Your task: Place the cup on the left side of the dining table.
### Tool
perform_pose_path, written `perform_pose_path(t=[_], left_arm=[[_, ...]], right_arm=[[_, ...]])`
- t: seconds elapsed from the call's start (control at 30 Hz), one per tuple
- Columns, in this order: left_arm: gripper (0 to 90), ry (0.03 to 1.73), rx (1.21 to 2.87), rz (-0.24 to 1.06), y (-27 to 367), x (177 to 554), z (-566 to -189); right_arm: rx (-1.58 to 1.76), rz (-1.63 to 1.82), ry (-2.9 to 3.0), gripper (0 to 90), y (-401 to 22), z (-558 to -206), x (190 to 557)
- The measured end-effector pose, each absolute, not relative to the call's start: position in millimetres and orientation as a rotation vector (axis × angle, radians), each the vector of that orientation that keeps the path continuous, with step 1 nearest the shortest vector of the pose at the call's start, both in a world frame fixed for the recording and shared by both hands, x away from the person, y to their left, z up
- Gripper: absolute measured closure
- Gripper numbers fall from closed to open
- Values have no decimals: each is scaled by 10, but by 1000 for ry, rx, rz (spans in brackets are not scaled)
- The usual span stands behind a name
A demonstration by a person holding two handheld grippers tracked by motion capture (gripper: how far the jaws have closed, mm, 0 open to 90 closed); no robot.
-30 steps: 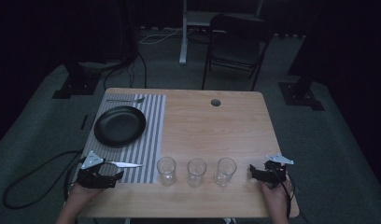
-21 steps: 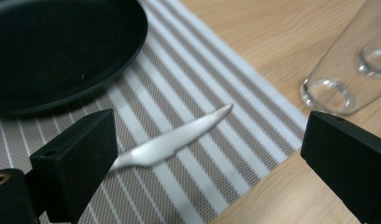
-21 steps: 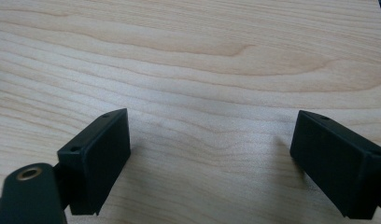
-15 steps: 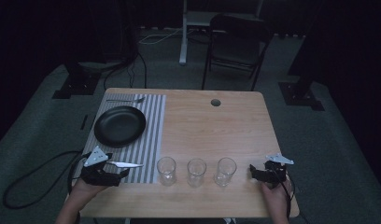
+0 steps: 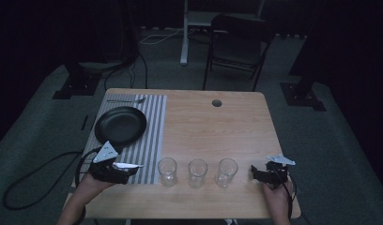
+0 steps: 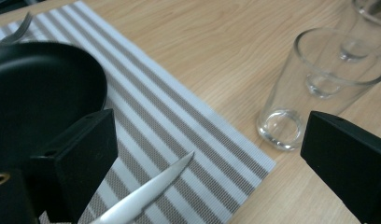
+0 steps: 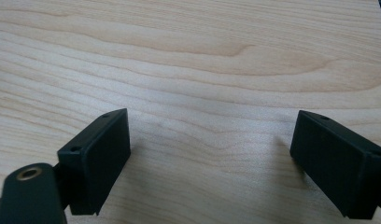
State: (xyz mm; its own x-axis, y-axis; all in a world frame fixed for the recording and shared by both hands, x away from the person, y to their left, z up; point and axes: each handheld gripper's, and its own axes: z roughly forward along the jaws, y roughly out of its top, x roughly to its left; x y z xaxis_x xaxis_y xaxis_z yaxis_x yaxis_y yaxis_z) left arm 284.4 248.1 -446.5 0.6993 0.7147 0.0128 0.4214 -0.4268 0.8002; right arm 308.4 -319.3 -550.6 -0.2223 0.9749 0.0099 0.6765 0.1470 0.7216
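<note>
At the left of the tabletop [image 5: 203,126], a striped placemat [image 5: 152,140] is seen carrying a black plate [image 5: 120,125], with a fork [image 5: 126,100] laid along the mat's far edge. A knife [image 5: 128,165] is found at the mat's near end, its blade pointing right toward the first of three empty glasses [image 5: 167,171], which stands just off the mat's right edge. The other two glasses [image 5: 197,172] [image 5: 226,171] are lined up to its right in a row along the near side. A round hole [image 5: 217,102] is cut in the wood toward the far edge, and a folding chair [image 5: 236,42] is set on the floor beyond.

The middle and far right of the tabletop are left bare, so open room is offered behind the glasses. The near edge runs close in front of them.

The left tongs [image 6: 207,158] are held wide apart over the mat's near right corner. The knife blade [image 6: 146,196] is seen between the jaws, nearer the left one, and is not clamped. The right tongs [image 7: 209,149] are spread wide over bare wood, right of the last glass, with nothing held.
</note>
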Motion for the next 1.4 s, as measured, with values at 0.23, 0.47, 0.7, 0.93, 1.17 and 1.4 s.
perform_pose_path(t=[0.23,0.47,0.7,0.93,1.17,1.4], left_arm=[[44,801,2097,432,2344,2873,-4367],[44,759,2104,407,2221,2902,-4331],[44,716,2120,398,2100,2920,-4276],[44,667,2138,380,1968,2945,-4231],[45,630,2152,365,1834,2967,-4213],[45,598,2164,342,1718,2983,-4213]], right_arm=[[1573,846,1964,117,-3193,-5506,3084],[1573,846,1964,117,-3193,-5506,3084],[1574,846,1964,117,-3192,-5506,3083],[1575,846,1964,117,-3192,-5506,3083],[1574,846,1964,117,-3192,-5506,3084],[1573,846,1964,117,-3193,-5506,3084]])
